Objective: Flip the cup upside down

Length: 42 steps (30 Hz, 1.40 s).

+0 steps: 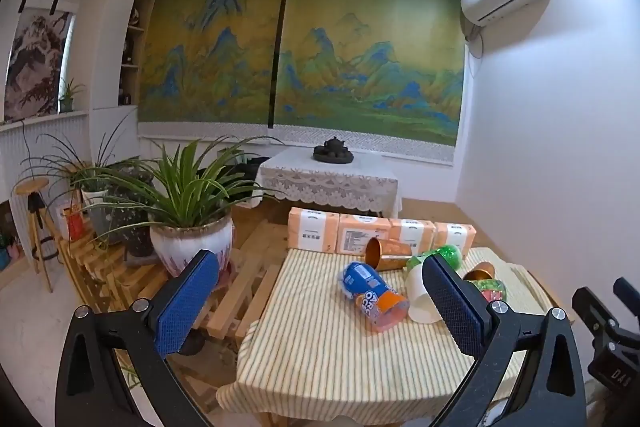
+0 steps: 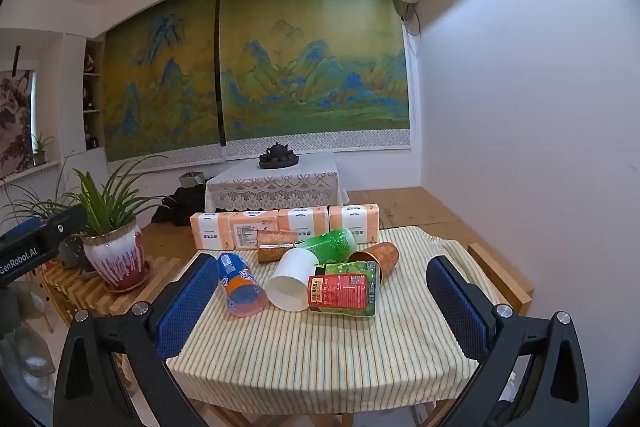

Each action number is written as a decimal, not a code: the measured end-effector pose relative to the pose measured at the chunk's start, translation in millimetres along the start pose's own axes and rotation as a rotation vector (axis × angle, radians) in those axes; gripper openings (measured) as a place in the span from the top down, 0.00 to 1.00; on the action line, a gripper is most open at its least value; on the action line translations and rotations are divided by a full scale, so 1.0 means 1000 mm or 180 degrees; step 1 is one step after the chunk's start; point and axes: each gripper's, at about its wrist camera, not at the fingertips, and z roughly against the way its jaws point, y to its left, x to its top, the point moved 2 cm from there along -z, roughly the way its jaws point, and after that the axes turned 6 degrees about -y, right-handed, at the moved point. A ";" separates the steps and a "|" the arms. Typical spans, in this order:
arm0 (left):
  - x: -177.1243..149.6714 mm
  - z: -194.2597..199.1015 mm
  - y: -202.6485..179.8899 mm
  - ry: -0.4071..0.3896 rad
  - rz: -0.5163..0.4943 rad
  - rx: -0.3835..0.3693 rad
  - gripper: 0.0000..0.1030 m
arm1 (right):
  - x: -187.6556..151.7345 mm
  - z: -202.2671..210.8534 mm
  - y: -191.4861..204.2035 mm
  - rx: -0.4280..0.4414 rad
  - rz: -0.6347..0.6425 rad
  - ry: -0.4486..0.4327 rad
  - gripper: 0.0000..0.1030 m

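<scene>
**Both grippers wide open, cups lying tipped on the striped cloth**

Nearest the lens, the right gripper (image 2: 320, 303) fills the bottom of its frame, jaws spread wide with nothing between the blue pads, hanging above the near edge of the striped tablecloth (image 2: 320, 355). Same story on the other side: the left gripper (image 1: 324, 301) gapes wide and empty, low in its frame, off the cloth's left edge.

Just past the right gripper, centre frame, the cluster: a white cup (image 2: 291, 283) on its side, mouth toward the camera, and pressed against its right flank a red-and-green cup (image 2: 344, 293), also lying down. Left of the white one, a blue-and-orange cup (image 2: 240, 285) tipped over, near the left blue pad. Behind them a green cup (image 2: 332, 246), with an orange patterned cup (image 2: 378, 257) to the right and a copper-coloured cup (image 2: 274, 245) to the left, all lying down.

Further back, a row of orange tissue packs (image 2: 280, 227) along the far table edge. At left, a potted plant (image 2: 114, 255) on wooden slats. Deeper still, upper centre, a dark tea set (image 2: 279, 155) on a lace-covered table, landscape painting (image 2: 256, 87) behind
</scene>
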 end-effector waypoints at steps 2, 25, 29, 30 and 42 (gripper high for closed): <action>-0.005 -0.002 -0.002 -0.0007 -0.0047 0.0020 0.00 | -0.001 -0.001 -0.001 -0.0018 0.0017 -0.0005 0.00; -0.023 -0.020 -0.025 0.0147 -0.0283 -0.0144 0.00 | -0.011 -0.003 -0.012 -0.0180 0.0020 0.0053 0.00; -0.020 -0.021 -0.021 0.0119 -0.0245 -0.0147 0.00 | -0.009 -0.005 -0.011 -0.0205 0.0031 0.0024 0.00; -0.020 -0.021 -0.020 0.0119 -0.0254 -0.0145 0.00 | -0.008 -0.006 -0.010 -0.0182 0.0025 0.0032 0.00; -0.023 -0.025 -0.015 0.0142 -0.0243 -0.0141 0.00 | -0.008 -0.008 -0.006 -0.0157 0.0059 0.0040 0.00</action>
